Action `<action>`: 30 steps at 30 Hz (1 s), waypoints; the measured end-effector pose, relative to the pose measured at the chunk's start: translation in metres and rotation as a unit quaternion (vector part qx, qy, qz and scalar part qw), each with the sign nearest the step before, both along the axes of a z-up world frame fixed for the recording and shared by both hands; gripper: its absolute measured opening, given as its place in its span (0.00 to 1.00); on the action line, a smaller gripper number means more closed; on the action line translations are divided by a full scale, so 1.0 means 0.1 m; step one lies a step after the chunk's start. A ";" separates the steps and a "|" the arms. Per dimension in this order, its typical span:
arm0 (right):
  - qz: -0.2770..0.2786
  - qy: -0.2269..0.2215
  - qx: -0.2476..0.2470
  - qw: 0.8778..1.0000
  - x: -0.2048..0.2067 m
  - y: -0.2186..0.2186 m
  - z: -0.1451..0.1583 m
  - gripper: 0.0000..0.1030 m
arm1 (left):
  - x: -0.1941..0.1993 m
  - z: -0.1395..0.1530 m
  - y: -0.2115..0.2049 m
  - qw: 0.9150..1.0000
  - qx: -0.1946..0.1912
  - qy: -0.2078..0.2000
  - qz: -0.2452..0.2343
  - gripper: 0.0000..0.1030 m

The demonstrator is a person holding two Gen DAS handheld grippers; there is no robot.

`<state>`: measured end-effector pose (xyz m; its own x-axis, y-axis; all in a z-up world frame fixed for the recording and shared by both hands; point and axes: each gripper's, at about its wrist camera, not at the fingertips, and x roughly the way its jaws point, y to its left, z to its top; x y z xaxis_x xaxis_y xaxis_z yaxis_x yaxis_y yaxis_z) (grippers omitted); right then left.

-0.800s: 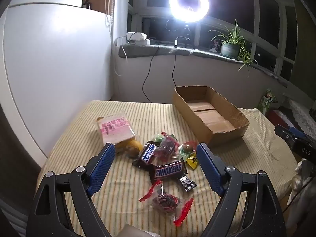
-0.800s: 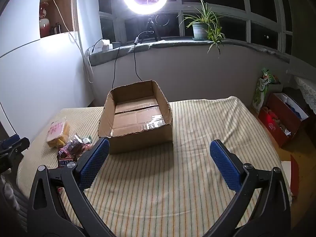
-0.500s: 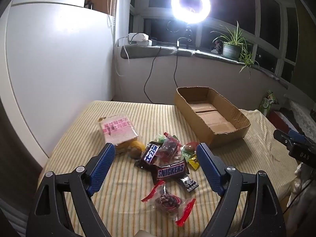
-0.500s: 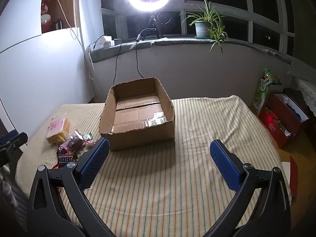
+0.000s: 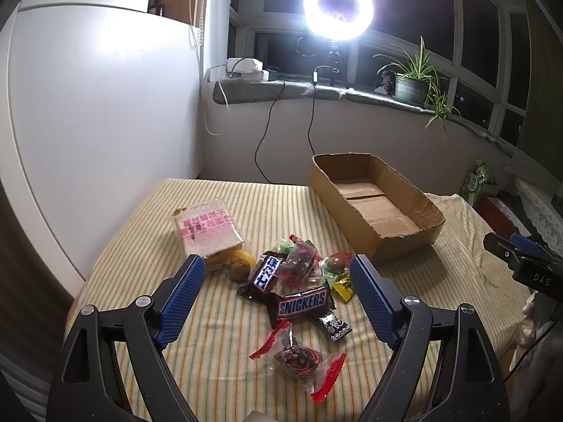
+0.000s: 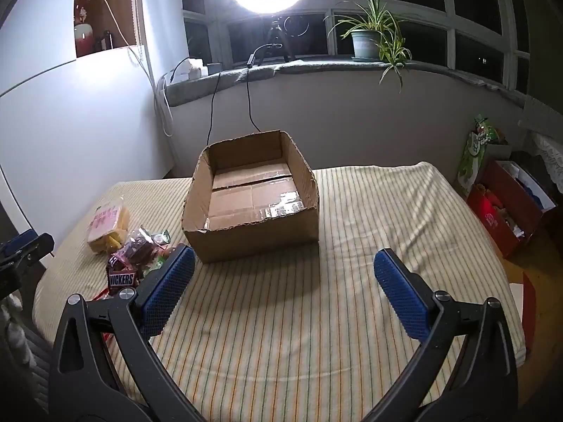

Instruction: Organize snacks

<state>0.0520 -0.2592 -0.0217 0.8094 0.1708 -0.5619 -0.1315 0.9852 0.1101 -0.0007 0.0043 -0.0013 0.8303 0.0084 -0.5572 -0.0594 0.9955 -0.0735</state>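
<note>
A heap of wrapped snacks lies on the striped tablecloth: a Snickers bar (image 5: 304, 303), a pink bread packet (image 5: 207, 232), a red-ended candy bag (image 5: 297, 357) and several small sweets. My left gripper (image 5: 276, 304) hovers open above the heap, nothing between its blue pads. An open cardboard box (image 5: 374, 207) stands to the right of the heap and holds no snacks. In the right wrist view my right gripper (image 6: 283, 292) is open over bare cloth in front of the cardboard box (image 6: 251, 200), with the Snickers bar (image 6: 121, 278) and the rest of the heap at its left.
A white wall borders the table (image 6: 352, 281) on the left. Behind it runs a windowsill with a ring light (image 5: 337, 7), cables and a potted plant (image 6: 367, 40). On the floor to the right stand a red box (image 6: 506, 211) and a green bag (image 6: 475, 151).
Both views have shifted slightly; the snack heap and the box sit a little lower and nearer in the frames. Both grippers remain open and nothing on the table has moved.
</note>
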 end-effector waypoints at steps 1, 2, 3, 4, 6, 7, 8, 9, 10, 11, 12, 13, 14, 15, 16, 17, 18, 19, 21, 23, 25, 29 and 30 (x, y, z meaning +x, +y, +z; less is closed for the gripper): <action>0.000 0.000 0.001 1.000 0.00 0.00 0.00 1.00 | 0.00 0.00 0.00 1.000 0.000 0.000 -0.001 0.82; 0.000 0.000 0.001 1.000 0.00 0.00 0.00 1.00 | 0.00 0.01 -0.01 1.000 0.001 -0.001 0.000 0.82; 0.000 0.000 0.000 1.000 0.00 0.00 0.00 1.00 | 0.00 0.01 -0.01 1.000 0.001 0.000 0.000 0.82; 0.000 0.000 0.000 1.000 -0.01 0.00 -0.01 1.00 | 0.00 0.01 -0.01 1.000 0.000 0.000 0.000 0.82; 0.001 0.000 0.000 1.000 -0.01 0.00 0.00 1.00 | 0.00 0.01 -0.02 1.000 0.001 0.000 0.000 0.82; 0.001 0.000 0.000 1.000 -0.01 0.01 -0.01 1.00 | -0.01 0.01 -0.02 1.000 0.001 0.000 0.000 0.82; 0.001 0.001 0.000 1.000 -0.01 0.01 -0.01 1.00 | -0.01 0.01 -0.02 1.000 0.001 0.000 0.000 0.82; 0.002 0.001 0.000 1.000 -0.01 0.01 -0.01 1.00 | -0.01 0.01 -0.01 1.000 0.000 0.000 0.000 0.82; 0.002 0.001 0.000 1.000 -0.01 0.02 -0.01 1.00 | -0.01 0.01 -0.01 1.000 0.000 0.000 0.000 0.82; 0.002 0.001 0.000 1.000 -0.01 0.02 0.00 1.00 | -0.01 0.01 -0.02 1.000 0.000 0.000 0.000 0.82; 0.001 0.001 0.001 1.000 -0.01 0.02 0.00 1.00 | -0.01 0.01 -0.01 1.000 0.001 0.000 0.000 0.82; 0.001 0.001 0.000 1.000 -0.01 0.02 0.00 1.00 | -0.01 0.01 -0.02 1.000 0.001 -0.001 0.000 0.82; 0.002 0.001 0.001 1.000 -0.01 0.02 0.00 1.00 | 0.00 0.01 -0.01 1.000 0.000 0.000 0.000 0.82; 0.002 0.001 0.000 1.000 -0.01 0.02 0.00 1.00 | 0.00 0.02 -0.01 1.000 0.000 0.000 0.000 0.82; 0.002 0.001 0.000 1.000 -0.01 0.02 0.00 1.00 | 0.00 0.02 -0.01 1.000 0.000 0.000 0.000 0.82; 0.002 0.001 -0.001 1.000 -0.01 0.02 0.00 1.00 | 0.00 0.02 -0.01 1.000 0.000 -0.001 -0.001 0.82; 0.002 0.001 0.000 1.000 -0.01 0.02 0.00 1.00 | -0.01 0.02 -0.02 1.000 0.000 -0.001 -0.001 0.82; 0.002 0.001 0.001 1.000 -0.02 0.02 0.00 1.00 | -0.01 0.02 -0.02 1.000 0.000 -0.001 -0.001 0.82; 0.002 0.001 -0.001 1.000 -0.02 0.03 0.01 1.00 | -0.01 0.02 -0.02 1.000 0.000 -0.001 -0.002 0.82; 0.002 0.001 0.000 1.000 -0.01 0.02 0.01 1.00 | 0.00 0.03 -0.02 1.000 0.000 -0.002 -0.003 0.82; 0.002 0.001 -0.001 1.000 -0.01 0.02 0.01 1.00 | -0.01 0.03 -0.02 1.000 0.000 -0.003 -0.003 0.82; 0.002 0.001 0.001 1.000 -0.02 0.02 0.01 1.00 | -0.01 0.03 -0.01 1.000 -0.001 -0.003 -0.003 0.82; 0.002 0.001 0.000 1.000 -0.02 0.02 0.01 1.00 | -0.01 0.03 -0.01 1.000 -0.001 -0.003 -0.003 0.82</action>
<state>0.0504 -0.2572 -0.0208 0.8074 0.1745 -0.5635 -0.1352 0.9846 0.1112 -0.0018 0.0029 0.0016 0.8338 0.0024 -0.5521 -0.0535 0.9956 -0.0764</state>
